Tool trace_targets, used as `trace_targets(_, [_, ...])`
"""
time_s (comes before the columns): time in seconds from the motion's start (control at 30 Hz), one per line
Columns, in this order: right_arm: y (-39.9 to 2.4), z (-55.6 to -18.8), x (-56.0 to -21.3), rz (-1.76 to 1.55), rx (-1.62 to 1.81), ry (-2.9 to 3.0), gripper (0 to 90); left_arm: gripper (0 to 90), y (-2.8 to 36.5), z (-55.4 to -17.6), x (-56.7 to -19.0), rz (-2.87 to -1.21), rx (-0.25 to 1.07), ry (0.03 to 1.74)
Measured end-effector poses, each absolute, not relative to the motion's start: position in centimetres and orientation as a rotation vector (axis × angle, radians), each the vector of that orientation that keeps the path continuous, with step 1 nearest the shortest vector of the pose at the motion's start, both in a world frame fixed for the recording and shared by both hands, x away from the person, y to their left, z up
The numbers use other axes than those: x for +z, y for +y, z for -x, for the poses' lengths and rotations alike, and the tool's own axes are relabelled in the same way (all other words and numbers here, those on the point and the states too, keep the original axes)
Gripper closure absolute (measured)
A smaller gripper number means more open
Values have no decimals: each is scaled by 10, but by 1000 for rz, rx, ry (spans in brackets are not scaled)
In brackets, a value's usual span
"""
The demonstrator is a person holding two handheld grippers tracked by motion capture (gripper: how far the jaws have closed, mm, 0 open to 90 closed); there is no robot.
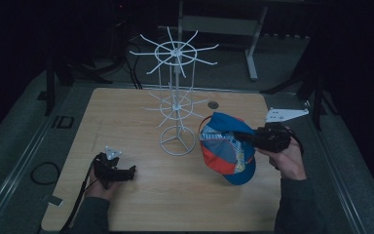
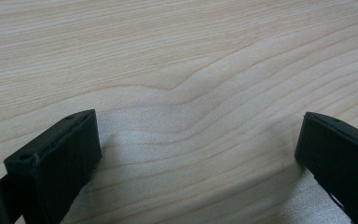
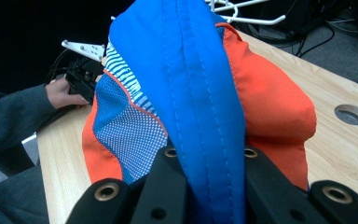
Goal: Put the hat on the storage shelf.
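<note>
High view is showing the right gripper [image 1: 243, 137] clamping a blue, orange and striped fabric cap [image 1: 226, 148] by a blue seam, lifting it just above the right part of the pale wooden table [image 1: 126, 112]. The white wire hook stand [image 1: 176, 97] is standing left of and slightly beyond the cap, near it but apart, so the cap-holding hand is much the nearer one to it. The stand's long axis is running upright, with hooked arms spreading from two rings. Any hanging move is, I judge, depending on that leftward and far offset.

In the right gripper view the jaws are pinching the blue strip, the cap hanging ahead of them. The left gripper [image 1: 126, 173] is resting at the near left, jaws spread wide over bare wood, holding nothing.
</note>
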State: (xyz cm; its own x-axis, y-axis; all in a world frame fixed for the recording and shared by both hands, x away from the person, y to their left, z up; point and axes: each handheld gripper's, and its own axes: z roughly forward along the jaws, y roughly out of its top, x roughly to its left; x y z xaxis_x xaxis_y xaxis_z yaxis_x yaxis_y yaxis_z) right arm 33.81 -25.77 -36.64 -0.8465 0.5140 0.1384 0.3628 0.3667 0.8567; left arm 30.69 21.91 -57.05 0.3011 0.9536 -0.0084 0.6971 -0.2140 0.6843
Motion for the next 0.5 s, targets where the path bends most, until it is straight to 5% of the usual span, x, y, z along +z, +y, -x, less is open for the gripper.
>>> trace_targets(0.5, [-260,-338,-348,-790,1497,2415,882,2,219,-307,-571,-1988,569,1463])
